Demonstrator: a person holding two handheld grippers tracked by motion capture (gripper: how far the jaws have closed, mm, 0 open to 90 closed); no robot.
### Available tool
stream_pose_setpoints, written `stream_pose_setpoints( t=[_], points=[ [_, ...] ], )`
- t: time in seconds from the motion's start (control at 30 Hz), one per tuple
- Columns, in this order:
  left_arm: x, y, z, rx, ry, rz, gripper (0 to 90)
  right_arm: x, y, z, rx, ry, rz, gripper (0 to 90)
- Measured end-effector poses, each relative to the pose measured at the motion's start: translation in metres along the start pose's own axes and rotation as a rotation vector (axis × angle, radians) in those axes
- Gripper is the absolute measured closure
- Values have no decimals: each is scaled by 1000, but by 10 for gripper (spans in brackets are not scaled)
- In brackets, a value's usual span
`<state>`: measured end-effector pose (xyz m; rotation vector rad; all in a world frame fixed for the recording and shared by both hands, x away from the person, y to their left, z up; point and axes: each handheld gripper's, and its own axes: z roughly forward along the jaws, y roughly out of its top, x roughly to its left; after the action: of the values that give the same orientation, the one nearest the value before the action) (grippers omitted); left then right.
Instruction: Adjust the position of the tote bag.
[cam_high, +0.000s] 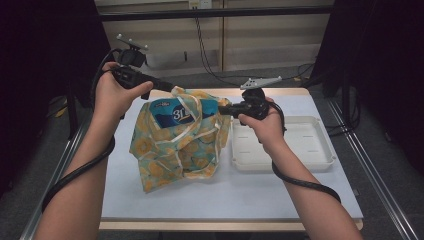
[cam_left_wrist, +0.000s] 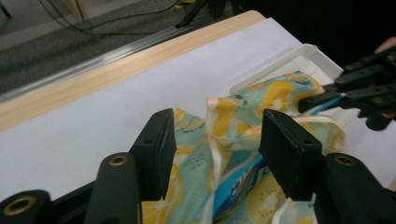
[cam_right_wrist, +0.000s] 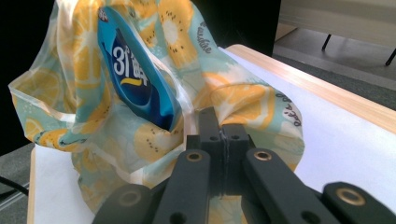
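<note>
Right fingers (cam_right_wrist: 224, 135): clenched on a fold of the bag's rim; I hold that side of the mouth up.
Right gripper (cam_high: 227, 109): level, at the bag's right edge, just above the tray's near-left corner.
Left fingers (cam_left_wrist: 159, 140): released; they stand apart with cloth and a handle strap lying between them, neither pad pressing.
Left gripper (cam_high: 167, 87): raised at the bag's top left, pointing toward the mouth.
Bag (cam_high: 175, 145): lemon-print cloth tote, slumped on the white table mat, left of the tray and touching its edge.
Packet (cam_high: 182, 111): blue, printed with white characters; its lower part sits inside the bag, its top stands out of the mouth.
Handle (cam_left_wrist: 215, 154): pale ribbon strap, loose across the opening.
Tray (cam_high: 320, 150): white, shallow, on the mat at the right; nothing lies in it.
Table (cam_high: 250, 195): white mat over a wooden top.
Done, as I judge: packet is in the bag and my left grip is let go.
Left, as I judge: whether the packet must sink fully, or the bag be closed or moved, I cannot tell; my right grip is not yet let go.
</note>
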<state>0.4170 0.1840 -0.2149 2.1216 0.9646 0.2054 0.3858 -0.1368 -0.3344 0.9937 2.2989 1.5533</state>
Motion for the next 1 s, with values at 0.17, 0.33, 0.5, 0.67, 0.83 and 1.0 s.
stream_pose_setpoints(
  t=[0.17,0.33,0.5,0.67,0.83,1.0],
  points=[
    [-9,1,-10,-9,-25,22,437,0,-1,0,4,-2,-1,900],
    [-16,-5,-15,3,-48,54,437,1,-1,0,3,-2,0,900],
    [-28,-18,-14,19,-77,92,464,1,-2,1,7,1,-1,900],
    [-36,-30,-5,26,-104,97,454,3,-2,2,9,-1,0,900],
    [-36,-41,8,39,-145,89,425,3,-2,3,8,1,-2,900],
    [-34,-48,18,59,-168,90,422,3,-1,3,8,-4,2,900]
  ],
)
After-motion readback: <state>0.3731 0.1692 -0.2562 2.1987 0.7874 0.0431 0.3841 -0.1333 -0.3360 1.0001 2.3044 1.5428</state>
